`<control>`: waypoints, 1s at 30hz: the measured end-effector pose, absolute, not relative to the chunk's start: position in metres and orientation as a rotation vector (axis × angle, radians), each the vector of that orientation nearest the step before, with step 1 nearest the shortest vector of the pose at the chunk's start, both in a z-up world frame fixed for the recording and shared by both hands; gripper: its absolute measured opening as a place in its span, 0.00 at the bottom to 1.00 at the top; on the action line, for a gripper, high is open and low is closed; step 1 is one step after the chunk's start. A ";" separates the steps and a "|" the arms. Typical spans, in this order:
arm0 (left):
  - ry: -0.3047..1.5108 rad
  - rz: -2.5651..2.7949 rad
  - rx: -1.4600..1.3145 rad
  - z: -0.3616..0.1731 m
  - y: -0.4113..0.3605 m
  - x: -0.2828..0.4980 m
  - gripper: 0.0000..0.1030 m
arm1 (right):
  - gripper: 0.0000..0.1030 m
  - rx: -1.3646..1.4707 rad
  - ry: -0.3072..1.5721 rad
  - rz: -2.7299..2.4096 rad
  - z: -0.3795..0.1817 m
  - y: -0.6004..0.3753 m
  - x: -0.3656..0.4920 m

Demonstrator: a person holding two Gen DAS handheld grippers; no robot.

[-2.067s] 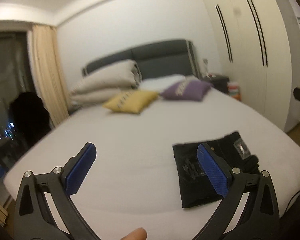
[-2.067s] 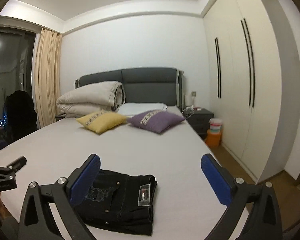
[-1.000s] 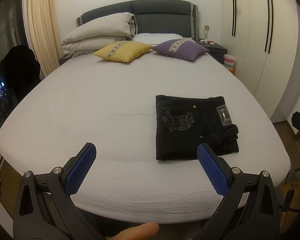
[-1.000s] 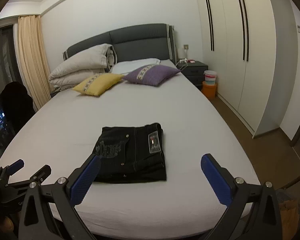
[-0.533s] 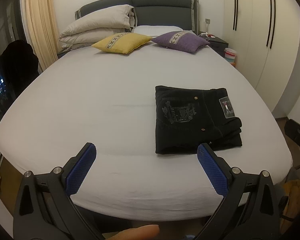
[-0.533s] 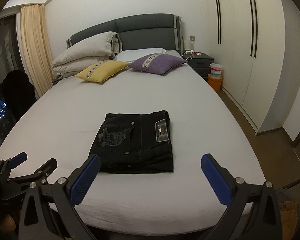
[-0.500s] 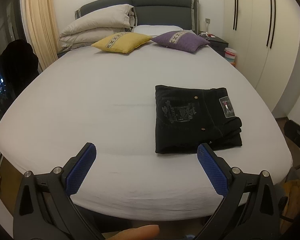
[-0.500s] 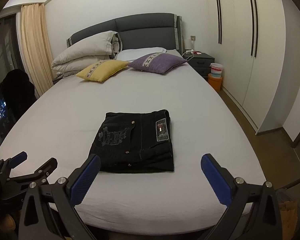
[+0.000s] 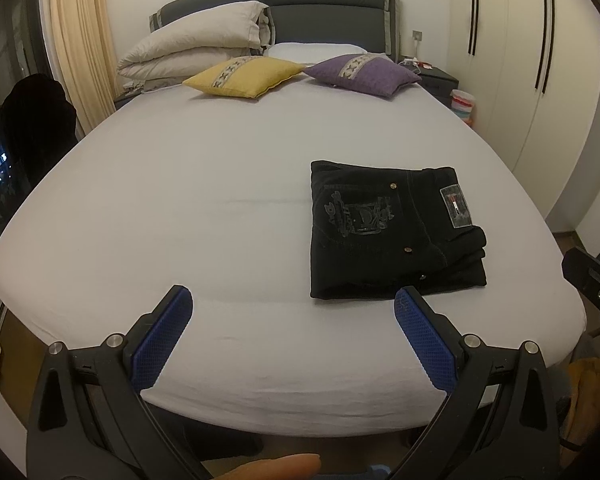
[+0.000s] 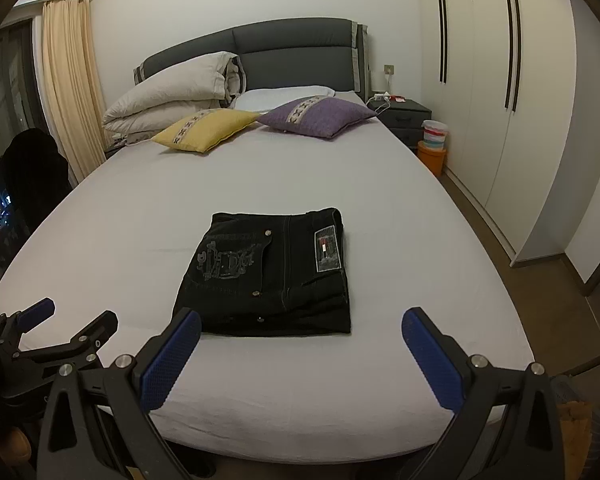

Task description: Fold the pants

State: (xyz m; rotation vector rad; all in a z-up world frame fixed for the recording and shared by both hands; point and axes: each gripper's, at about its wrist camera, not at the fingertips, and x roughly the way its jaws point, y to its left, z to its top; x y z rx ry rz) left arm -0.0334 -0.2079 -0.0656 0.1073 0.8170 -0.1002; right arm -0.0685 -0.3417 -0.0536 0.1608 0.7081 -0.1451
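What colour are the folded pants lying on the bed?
Black, with a faint embroidered crest on the pants; the right wrist view shows it best.

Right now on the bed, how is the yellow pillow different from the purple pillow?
The yellow pillow is mustard-colored, while the purple pillow is violet. The yellow pillow lies to the left, beside the folded duvet; the purple pillow lies to the right, nearer the nightstand. Both are square, carry a pale patterned stripe, and rest flat near the headboard, far from the folded black pants.
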 end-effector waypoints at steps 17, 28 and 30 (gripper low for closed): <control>0.830 -0.103 0.100 -0.070 -0.206 -0.032 1.00 | 1.00 0.159 0.728 -0.138 -0.060 -0.340 -0.066; 0.830 -0.103 0.100 -0.070 -0.206 -0.032 1.00 | 1.00 0.158 0.731 -0.137 -0.062 -0.338 -0.067; 0.829 -0.103 0.099 -0.070 -0.206 -0.032 1.00 | 1.00 0.158 0.731 -0.137 -0.062 -0.338 -0.066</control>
